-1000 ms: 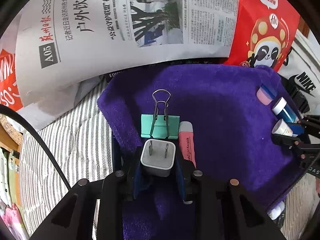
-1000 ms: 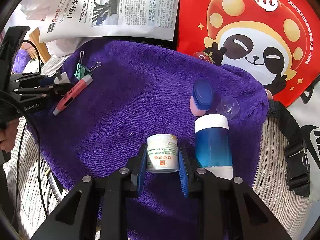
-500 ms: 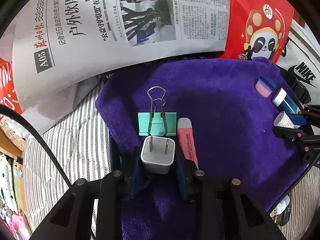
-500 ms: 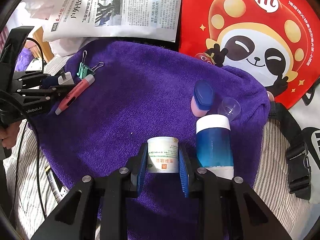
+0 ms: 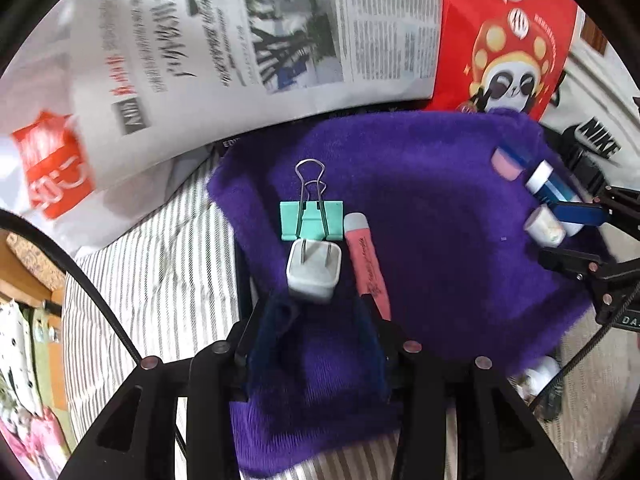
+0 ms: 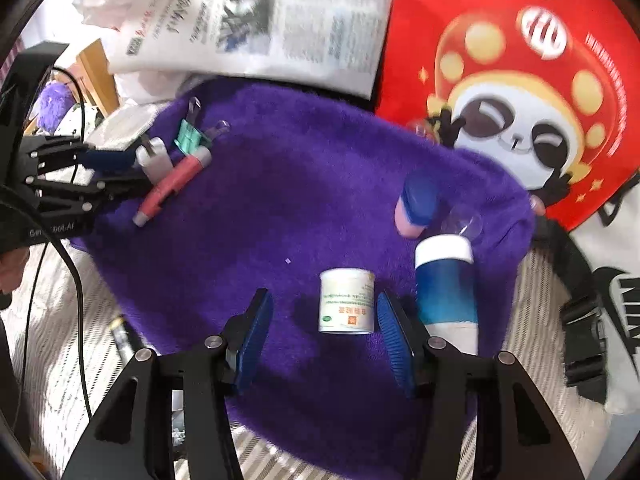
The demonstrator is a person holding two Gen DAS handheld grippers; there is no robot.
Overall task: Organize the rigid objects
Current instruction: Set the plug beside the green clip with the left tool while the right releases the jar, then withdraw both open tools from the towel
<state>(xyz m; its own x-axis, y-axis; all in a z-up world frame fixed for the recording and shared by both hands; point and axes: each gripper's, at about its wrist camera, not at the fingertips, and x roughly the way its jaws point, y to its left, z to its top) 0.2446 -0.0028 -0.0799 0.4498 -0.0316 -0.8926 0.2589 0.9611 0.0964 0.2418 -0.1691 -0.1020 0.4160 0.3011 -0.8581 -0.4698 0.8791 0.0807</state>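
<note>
White plug [image 5: 314, 274] and jar [image 6: 346, 301] just released onto purple towel [image 5: 432, 240]; both tongs opening, spread, empty; placement apparently done.

I see a striped bed [image 5: 160, 280] carrying everything. A purple towel [image 6: 300, 208] is spread on it, filling the middle of my right wrist view. Toward 12 o'clock a newspaper [image 5: 248, 40] lies past the towel's far edge, and at 1 to 2 o'clock a red panda bag [image 6: 520, 92] sits against the towel's corner. At 3 o'clock a white Nike bag [image 6: 616, 288] with a black strap [image 6: 580, 340] rests on the stripes. At 8 o'clock a black cable [image 6: 78, 300] trails over the bed beside the towel.
</note>
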